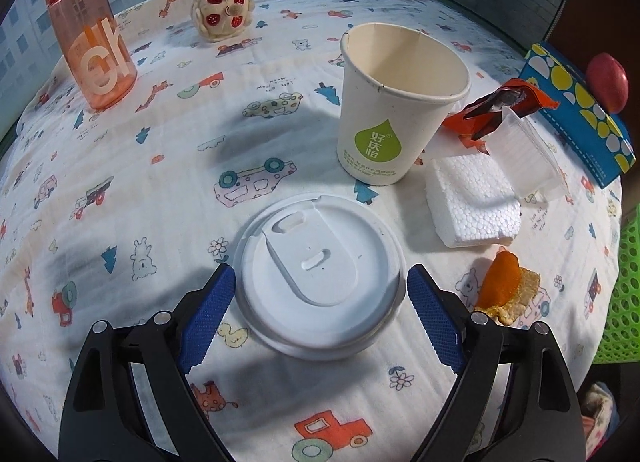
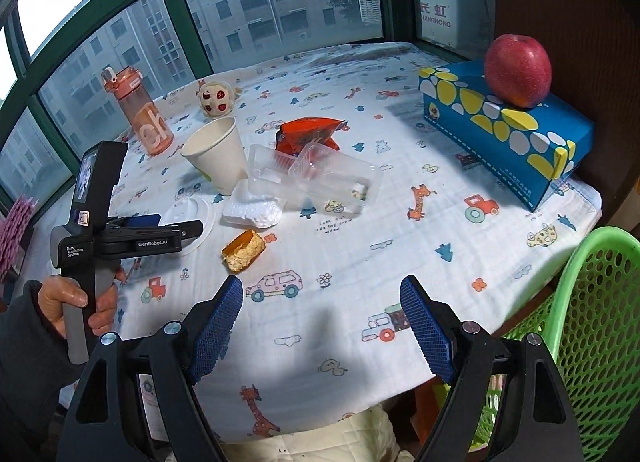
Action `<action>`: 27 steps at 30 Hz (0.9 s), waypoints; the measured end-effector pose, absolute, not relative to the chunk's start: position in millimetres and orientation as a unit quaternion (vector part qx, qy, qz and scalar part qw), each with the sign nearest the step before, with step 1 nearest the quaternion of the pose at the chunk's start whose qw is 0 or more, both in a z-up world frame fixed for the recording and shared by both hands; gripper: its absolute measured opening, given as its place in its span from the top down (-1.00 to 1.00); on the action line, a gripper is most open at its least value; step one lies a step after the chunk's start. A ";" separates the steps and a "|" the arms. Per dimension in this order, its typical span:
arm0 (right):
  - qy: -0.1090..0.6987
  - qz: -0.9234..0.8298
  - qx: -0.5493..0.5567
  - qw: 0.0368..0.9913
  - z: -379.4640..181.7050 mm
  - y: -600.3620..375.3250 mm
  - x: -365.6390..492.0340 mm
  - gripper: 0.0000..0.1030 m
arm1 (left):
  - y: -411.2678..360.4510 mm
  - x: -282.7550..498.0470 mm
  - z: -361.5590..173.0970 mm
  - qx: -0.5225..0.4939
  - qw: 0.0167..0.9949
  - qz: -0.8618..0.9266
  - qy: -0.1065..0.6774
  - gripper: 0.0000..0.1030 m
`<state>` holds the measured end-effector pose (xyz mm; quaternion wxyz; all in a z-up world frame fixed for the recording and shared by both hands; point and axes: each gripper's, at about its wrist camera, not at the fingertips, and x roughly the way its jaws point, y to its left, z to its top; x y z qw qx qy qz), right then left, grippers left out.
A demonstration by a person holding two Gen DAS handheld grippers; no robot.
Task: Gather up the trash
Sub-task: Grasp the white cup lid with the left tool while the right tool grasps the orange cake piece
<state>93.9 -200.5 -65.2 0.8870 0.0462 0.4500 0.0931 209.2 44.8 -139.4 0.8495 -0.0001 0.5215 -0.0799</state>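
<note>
Left gripper (image 1: 322, 282) spread, straddling lid (image 1: 320, 274), not yet pinching. Right gripper (image 2: 322, 298) spread, empty. Next: close on lid, carry to basket (image 2: 600, 302).

Grey, overcast daylight comes in through the green-framed windows (image 2: 200, 22) behind the worktop, soft and fairly even, and the top-left pane is blown out to plain white. The white cartoon-print cloth (image 2: 360, 222) looks bright mid-frame. Soft shadows fall toward the viewer: one beside the white paper cup (image 1: 396, 110), one under the near tool in the right wrist view. Both pictures bow strongly, with dark vignetted corners. Focus is crisp centrally, slightly smeared at the rims.
</note>
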 end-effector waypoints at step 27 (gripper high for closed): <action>0.520 0.102 0.121 0.840 -138.3 -120.8 165.6 -0.18 | 91.5 181.8 -102.8 -0.060 0.870 -0.083 0.482 -0.51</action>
